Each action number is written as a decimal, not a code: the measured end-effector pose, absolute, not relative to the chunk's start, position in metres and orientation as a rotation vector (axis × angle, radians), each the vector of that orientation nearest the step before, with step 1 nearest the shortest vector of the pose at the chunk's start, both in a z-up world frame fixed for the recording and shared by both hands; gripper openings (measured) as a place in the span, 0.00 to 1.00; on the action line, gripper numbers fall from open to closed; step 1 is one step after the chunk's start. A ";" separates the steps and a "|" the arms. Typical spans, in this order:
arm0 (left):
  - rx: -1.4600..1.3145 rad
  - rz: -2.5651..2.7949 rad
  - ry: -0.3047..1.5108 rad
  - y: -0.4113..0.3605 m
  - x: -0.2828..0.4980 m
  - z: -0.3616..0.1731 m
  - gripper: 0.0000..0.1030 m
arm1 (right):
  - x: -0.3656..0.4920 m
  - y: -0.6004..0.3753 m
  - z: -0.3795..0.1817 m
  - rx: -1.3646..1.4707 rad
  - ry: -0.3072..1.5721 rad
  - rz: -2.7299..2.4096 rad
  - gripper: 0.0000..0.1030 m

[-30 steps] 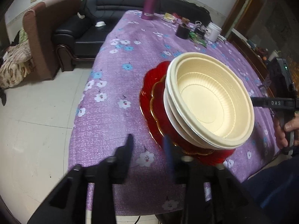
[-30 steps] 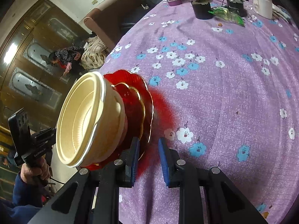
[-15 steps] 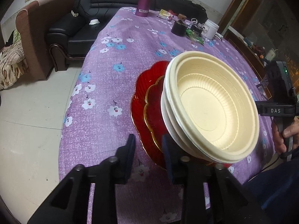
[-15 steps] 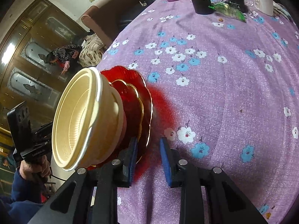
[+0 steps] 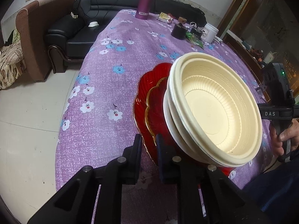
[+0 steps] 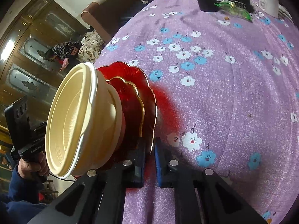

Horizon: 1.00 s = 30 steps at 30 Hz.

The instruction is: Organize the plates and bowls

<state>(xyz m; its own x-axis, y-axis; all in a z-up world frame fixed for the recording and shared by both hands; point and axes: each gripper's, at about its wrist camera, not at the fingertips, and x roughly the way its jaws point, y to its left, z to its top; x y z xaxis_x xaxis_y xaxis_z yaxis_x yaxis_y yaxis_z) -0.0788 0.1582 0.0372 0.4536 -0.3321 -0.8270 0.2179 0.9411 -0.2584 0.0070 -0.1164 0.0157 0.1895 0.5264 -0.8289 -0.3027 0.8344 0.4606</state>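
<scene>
So the whole stack sits tilted over the purple flowered tablecloth (image 5: 104,85); cream bowls (image 5: 214,110) nested on two red plates (image 5: 147,95); left gripper (image 5: 147,145) has just been closing and now pinches the red plates' rim at about 6 o'clock; right gripper (image 6: 149,149) has just closed too, clamped on the opposite rim; purple flask (image 5: 147,0) up at 12.

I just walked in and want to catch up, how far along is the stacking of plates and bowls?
Done: the cream bowls sit nested on the small red plate, itself on the large red plate. In hand: the left gripper and right gripper have just closed on opposite rims of the large plate. Left: moving the stack; the purple tablecloth shows no loose dishes.
</scene>
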 end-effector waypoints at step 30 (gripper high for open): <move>0.027 -0.525 1.064 -0.007 -0.052 0.046 0.17 | -0.025 -0.267 0.034 0.387 1.173 0.373 0.10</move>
<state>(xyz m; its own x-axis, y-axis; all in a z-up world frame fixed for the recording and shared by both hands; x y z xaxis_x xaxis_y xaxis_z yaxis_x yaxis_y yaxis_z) -0.0515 -0.0071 0.0460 0.3750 -0.3975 -0.8375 0.4227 0.8773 -0.2272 -0.0251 -0.2668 0.0335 0.3423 0.4746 -0.8109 -0.0805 0.8747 0.4779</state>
